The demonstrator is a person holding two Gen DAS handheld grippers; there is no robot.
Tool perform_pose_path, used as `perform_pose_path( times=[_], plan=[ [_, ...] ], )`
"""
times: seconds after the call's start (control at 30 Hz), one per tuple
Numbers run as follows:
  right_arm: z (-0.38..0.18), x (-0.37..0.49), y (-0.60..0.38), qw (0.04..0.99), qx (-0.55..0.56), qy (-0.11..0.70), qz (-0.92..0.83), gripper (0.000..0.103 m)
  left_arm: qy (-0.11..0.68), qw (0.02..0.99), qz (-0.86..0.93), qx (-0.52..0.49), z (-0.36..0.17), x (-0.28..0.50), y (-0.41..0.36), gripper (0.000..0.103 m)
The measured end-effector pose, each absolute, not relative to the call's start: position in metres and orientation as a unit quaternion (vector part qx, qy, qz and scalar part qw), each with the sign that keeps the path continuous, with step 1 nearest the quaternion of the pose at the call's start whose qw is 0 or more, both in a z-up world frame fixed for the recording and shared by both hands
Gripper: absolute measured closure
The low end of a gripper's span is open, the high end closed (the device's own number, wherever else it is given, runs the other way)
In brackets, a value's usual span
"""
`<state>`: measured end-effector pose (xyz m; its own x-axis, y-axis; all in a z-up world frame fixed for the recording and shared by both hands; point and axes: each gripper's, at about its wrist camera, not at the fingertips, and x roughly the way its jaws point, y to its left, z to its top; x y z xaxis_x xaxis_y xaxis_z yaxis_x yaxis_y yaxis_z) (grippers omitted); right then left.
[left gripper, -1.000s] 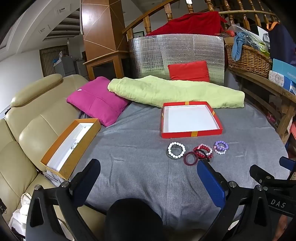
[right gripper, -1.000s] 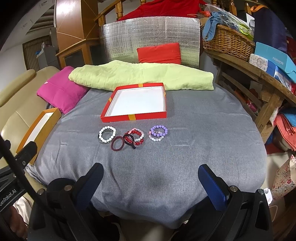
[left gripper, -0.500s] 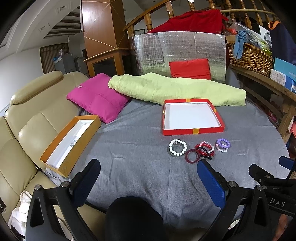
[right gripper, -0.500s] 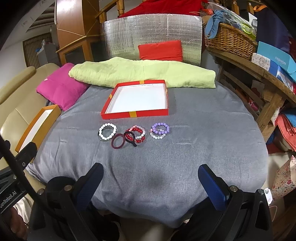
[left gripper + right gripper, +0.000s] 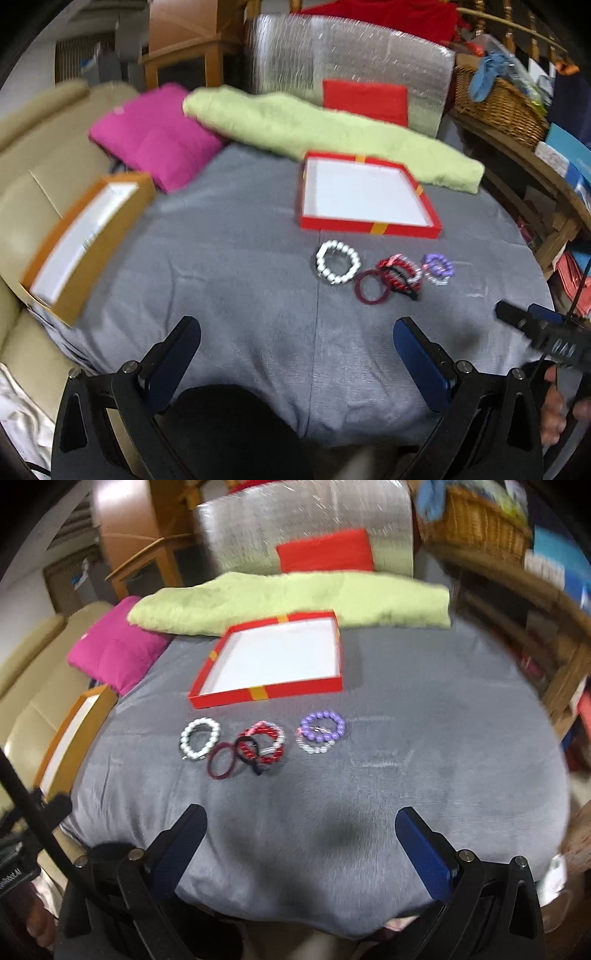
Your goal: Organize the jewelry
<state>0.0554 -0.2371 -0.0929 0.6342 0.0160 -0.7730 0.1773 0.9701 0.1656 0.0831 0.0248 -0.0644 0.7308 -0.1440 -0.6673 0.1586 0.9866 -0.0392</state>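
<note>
Nearby, green blanket (image 5: 295,602) just behind red box (image 5: 273,696); bracelets (image 5: 258,744) in front.

Grey table (image 5: 406,775), red tray (image 5: 266,696), bracelets (image 5: 258,744)

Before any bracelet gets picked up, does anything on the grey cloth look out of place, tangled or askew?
The red bracelets lie in a tangled heap with a black band and a dark red ring overlapping. The red tray sits slightly skewed and holds nothing. Both frames are motion-blurred. Otherwise nothing spilled or damaged.
</note>
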Motion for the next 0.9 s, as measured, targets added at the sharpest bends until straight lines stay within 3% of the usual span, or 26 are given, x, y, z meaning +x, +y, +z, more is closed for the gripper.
perform_pose_path(
  times=[0.17, 0.4, 0.5, 0.6, 0.7, 0.77, 0.87, 0.9],
  plan=[
    [-0.127, 0.096, -0.277, 0.878, 0.167, 0.448, -0.017, 0.008, 0.423, 0.903, -0.071, 0.013, -0.103, 0.118, 0.019, 0.000],
    [-0.153, 0.156, -0.305, 0.875, 0.184, 0.448, 0.012, 0.039, 0.465, 0.877, -0.120, 0.015, -0.127, 0.141, -0.003, 0.000],
    [-0.163, 0.170, -0.318, 0.862, 0.219, 0.457, 0.023, 0.044, 0.478, 0.867, -0.139, 0.012, -0.137, 0.152, -0.017, 0.014],
    [-0.171, 0.179, -0.327, 0.849, 0.261, 0.458, 0.031, 0.046, 0.490, 0.857, -0.157, 0.011, -0.145, 0.164, -0.031, 0.018],
    [-0.174, 0.187, -0.329, 0.845, 0.268, 0.462, 0.038, 0.050, 0.501, 0.849, -0.170, 0.011, -0.154, 0.175, -0.045, 0.031],
    [-0.179, 0.192, -0.331, 0.837, 0.276, 0.470, 0.045, 0.051, 0.512, 0.840, -0.177, 0.016, -0.162, 0.183, -0.055, 0.034],
    [-0.185, 0.198, -0.340, 0.827, 0.296, 0.475, 0.047, 0.061, 0.517, 0.836, -0.182, 0.017, -0.170, 0.190, -0.064, 0.040],
    [-0.186, 0.200, -0.341, 0.827, 0.297, 0.476, 0.047, 0.067, 0.515, 0.837, -0.184, 0.018, -0.171, 0.191, -0.065, 0.047]
  ],
)
